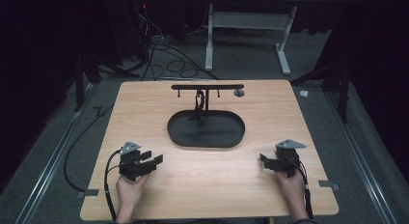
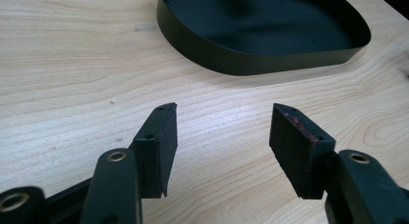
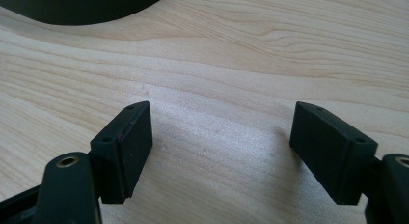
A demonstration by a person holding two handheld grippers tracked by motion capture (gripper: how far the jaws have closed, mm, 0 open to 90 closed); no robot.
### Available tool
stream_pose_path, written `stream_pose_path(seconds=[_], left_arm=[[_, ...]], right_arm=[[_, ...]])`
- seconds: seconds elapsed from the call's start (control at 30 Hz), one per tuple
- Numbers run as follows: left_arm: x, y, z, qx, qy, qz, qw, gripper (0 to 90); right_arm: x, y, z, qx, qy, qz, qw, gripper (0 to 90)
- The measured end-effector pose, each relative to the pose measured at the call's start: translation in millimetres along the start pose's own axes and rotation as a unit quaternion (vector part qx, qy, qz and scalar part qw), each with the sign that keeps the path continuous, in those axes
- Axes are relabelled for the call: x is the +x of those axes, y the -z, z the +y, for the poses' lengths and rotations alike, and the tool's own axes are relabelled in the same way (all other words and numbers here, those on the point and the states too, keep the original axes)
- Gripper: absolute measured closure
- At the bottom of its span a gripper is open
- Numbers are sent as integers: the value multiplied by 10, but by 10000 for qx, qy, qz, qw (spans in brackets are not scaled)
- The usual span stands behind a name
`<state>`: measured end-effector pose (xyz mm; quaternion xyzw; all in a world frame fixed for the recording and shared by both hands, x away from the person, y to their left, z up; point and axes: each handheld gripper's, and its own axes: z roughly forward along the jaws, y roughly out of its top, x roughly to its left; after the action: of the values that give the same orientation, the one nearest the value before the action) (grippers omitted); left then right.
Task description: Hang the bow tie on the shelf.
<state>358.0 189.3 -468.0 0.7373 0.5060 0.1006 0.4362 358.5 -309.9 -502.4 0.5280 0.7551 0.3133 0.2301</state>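
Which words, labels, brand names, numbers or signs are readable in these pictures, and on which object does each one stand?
None can be read: the black oval metal tray, the black T-shaped stand, the light wooden table, the left gripper and the right gripper carry no visible text.

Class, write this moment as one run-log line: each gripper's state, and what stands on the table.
left gripper: open, empty | right gripper: open, empty | black oval metal tray: centre of light wooden table, black T-shaped stand at its far edge
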Motion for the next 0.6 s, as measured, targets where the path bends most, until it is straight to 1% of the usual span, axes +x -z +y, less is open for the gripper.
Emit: stream_pose_path(seconds=[0.13,0.3,0.4,0.6], left_arm=[[-15,-39,-12,-4,-37,42,10000,437],[-34,-99,-12,-16,-30,-1,10000,439],[-48,-130,-15,-10,-83,9,10000,440],[-52,-195,-31,11,-61,56,10000,441]], right_arm=[[2,1,0,4,-11,2,10000,241],[2,2,0,7,-16,2,10000,241],[3,2,0,8,-21,2,10000,241],[2,1,0,4,-12,2,10000,241]])
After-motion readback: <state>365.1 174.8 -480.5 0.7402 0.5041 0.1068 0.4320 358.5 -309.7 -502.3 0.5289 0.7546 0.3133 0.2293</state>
